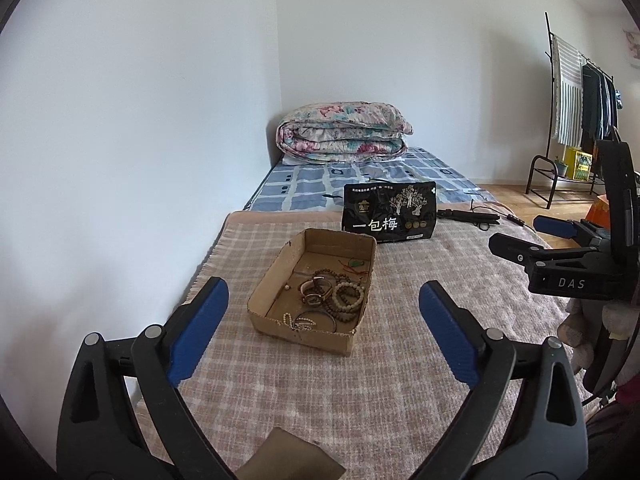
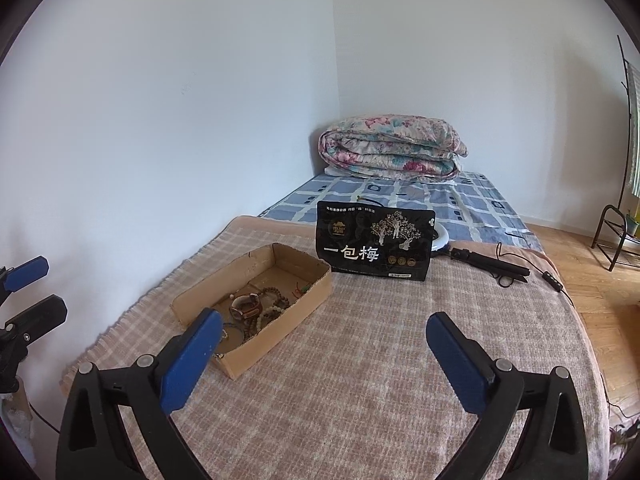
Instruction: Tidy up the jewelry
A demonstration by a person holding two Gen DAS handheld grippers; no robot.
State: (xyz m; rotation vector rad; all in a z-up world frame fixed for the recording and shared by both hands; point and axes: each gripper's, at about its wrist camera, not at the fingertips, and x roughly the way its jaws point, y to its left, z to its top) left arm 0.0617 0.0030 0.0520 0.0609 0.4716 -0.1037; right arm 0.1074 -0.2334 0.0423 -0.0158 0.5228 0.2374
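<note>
Here I see the cardboard box [image 1: 276,286] lying on the checked blanket [image 1: 360,380] of the bed, and inside it the jewelry: bead bracelets [image 1: 347,297], a watch [image 1: 316,290] and a small green pendant [image 1: 354,266]. My left gripper [image 1: 324,316] hangs above the blanket just before the box with its jaws released and nothing between them. My right gripper [image 2: 324,350] is also spread wide and empty, to the right of the box, and a black snack bag [image 2: 374,246] stands just behind the box.
</note>
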